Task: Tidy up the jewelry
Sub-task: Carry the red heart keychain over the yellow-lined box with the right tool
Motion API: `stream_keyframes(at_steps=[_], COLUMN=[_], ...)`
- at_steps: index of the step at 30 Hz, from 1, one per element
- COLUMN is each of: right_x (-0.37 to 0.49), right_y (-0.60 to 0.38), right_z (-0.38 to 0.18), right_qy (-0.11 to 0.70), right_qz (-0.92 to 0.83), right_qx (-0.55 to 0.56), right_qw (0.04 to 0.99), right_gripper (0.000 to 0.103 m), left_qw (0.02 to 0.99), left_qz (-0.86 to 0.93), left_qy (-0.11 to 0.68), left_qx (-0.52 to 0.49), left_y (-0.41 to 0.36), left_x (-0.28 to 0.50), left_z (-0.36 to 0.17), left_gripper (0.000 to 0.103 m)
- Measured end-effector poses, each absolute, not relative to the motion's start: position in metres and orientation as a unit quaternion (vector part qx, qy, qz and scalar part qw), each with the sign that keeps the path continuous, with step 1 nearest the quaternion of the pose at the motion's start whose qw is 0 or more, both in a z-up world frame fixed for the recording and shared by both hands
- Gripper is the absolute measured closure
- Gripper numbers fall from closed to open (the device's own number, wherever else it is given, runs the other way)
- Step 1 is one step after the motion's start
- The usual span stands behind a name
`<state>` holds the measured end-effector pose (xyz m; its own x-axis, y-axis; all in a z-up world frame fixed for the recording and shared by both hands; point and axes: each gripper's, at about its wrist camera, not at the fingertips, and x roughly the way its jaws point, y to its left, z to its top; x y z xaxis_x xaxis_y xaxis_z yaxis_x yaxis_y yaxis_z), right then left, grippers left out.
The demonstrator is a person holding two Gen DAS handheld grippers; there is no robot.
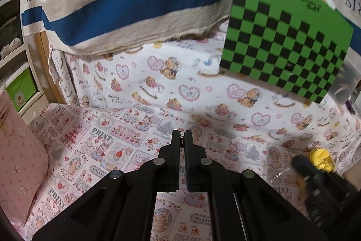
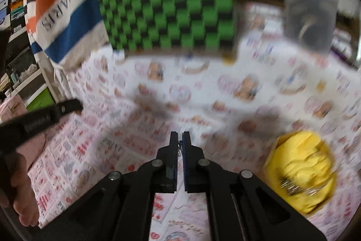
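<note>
While L gripper (image 1: 181, 136) level, jaws pinch metal bit (image 1: 181, 139).

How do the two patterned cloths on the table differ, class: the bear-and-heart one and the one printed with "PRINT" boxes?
The bear-and-heart cloth has loose scattered motifs on white; the PRINT cloth has packed boxed pictures with lettering. The bear-and-heart cloth lies farther back, by the green checkered box; the PRINT cloth lies nearer, under the left gripper. Both are pale, pinkish and lie flat.
</note>
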<state>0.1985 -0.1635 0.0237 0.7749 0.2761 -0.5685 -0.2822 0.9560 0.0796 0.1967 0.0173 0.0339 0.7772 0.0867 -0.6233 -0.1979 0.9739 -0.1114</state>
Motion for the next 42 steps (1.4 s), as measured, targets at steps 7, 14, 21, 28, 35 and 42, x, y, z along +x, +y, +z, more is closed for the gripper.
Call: stream_keyframes(at_steps=[7, 14, 21, 28, 35, 42], right_x=[0.185, 0.160, 0.117, 0.083, 0.075, 0.091], right_y=[-0.186, -0.224, -0.259, -0.295, -0.334, -0.365], right_z=[0.073, 0.115, 0.140, 0.143, 0.137, 0.113], right_qy=[0.277, 0.230, 0.189, 0.156, 0.142, 0.161], right_qz=[0.125, 0.120, 0.091, 0.062, 0.057, 0.038], right_qx=[0.005, 0.049, 0.052, 0.061, 0.087, 0.108], right_qw=[0.953, 0.964, 0.976, 0.984, 0.984, 0.980], right_gripper=[0.100, 0.100, 0.100, 0.100, 0.100, 0.100], left_qw=[0.950, 0.959, 0.975, 0.979, 0.977, 0.971], left_qz=[0.051, 0.025, -0.011, -0.068, -0.100, -0.119], left_qy=[0.297, 0.266, 0.212, 0.189, 0.189, 0.208], left_qx=[-0.084, -0.091, -0.060, -0.030, -0.013, -0.004], left_y=[0.008, -0.010, -0.041, -0.087, -0.137, -0.181], left_x=[0.182, 0.165, 0.133, 0.108, 0.104, 0.124], left_z=[0.051, 0.075, 0.116, 0.146, 0.156, 0.143], left_gripper=[0.100, 0.100, 0.100, 0.100, 0.100, 0.100])
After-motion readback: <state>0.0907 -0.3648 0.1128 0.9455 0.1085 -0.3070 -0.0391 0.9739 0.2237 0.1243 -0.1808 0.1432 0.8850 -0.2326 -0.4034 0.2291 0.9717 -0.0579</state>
